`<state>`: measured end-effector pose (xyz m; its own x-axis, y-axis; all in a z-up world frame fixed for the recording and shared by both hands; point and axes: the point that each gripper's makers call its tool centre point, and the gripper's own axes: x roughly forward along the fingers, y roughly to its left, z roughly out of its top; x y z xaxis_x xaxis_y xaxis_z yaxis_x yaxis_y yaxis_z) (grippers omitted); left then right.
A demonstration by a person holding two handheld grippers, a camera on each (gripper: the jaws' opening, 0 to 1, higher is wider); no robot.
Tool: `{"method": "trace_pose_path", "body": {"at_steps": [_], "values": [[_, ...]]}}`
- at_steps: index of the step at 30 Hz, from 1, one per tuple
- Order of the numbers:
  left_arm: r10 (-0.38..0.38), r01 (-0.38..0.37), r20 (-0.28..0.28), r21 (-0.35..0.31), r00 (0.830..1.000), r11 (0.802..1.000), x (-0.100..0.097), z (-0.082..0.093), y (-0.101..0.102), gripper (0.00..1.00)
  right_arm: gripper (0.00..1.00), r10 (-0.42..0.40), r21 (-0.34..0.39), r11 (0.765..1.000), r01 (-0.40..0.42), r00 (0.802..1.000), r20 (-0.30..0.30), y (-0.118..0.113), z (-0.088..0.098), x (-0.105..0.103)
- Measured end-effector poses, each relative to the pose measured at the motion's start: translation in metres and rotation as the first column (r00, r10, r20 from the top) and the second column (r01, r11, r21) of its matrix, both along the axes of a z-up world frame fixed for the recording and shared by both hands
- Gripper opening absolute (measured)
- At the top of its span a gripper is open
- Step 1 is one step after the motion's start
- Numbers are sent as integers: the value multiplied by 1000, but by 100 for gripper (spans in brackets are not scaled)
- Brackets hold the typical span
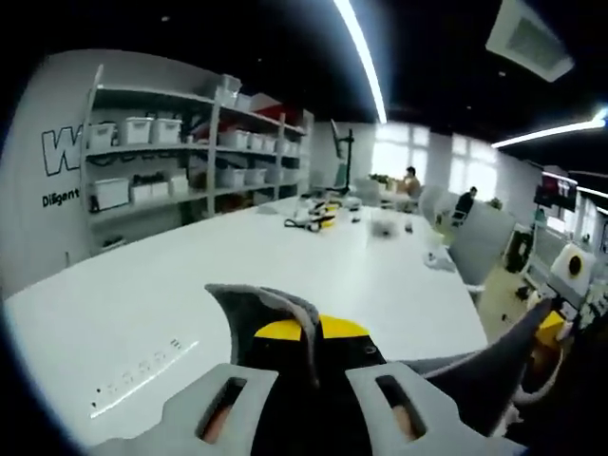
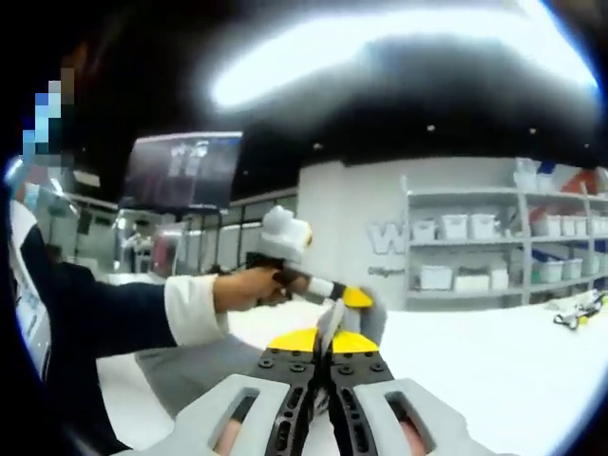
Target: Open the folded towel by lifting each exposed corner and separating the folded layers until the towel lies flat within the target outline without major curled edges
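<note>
Behind towel (image 1: 271, 313), left gripper (image 1: 316, 356) fingers half-hidden.

One towel (image 1: 275, 309), two grippers (image 1: 318, 366) (image 2: 328, 356), one table (image 1: 142, 304), one shelving unit (image 1: 180, 142).

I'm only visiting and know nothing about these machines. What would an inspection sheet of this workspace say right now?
Surface: large white table, mostly bare near the grippers.
Job's things: grey towel lifted off the table, a corner pinched in each gripper; more of it hangs at the right of the left gripper view.
Clutter: small yellow and black items at the table's far end.
Grippers: left gripper shut on the towel; right gripper shut on the towel; a hand holds the left gripper in the right gripper view.
Cables: nothing seen.
Surroundings: shelving with white bins, ceiling light strips, wall screen, people seated by the far windows.
</note>
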<state>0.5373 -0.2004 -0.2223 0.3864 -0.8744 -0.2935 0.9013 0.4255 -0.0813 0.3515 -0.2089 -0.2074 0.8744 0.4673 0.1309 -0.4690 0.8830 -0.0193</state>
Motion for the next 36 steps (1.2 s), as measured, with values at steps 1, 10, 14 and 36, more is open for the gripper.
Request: {"method": "trace_pose_path", "body": {"at_steps": [1, 10, 14, 36], "values": [[-4, 5, -1, 4, 1000, 1000, 0, -2, -3, 3, 0, -3, 4, 1000, 3, 1000, -2, -2, -2, 1], [-30, 30, 3, 38, 1000, 999, 1, -25, -28, 3, 0, -49, 18, 999, 50, 998, -50, -31, -22, 5], [-32, 33, -10, 52, 999, 998, 3, -38, -35, 3, 0, -69, 15, 997, 71, 994, -85, -41, -35, 8], [-46, 55, -113, 76, 993, 996, 27, -106, -92, 3, 0, -163, -125, 984, 130, 936, -312, -88, -96, 30]]}}
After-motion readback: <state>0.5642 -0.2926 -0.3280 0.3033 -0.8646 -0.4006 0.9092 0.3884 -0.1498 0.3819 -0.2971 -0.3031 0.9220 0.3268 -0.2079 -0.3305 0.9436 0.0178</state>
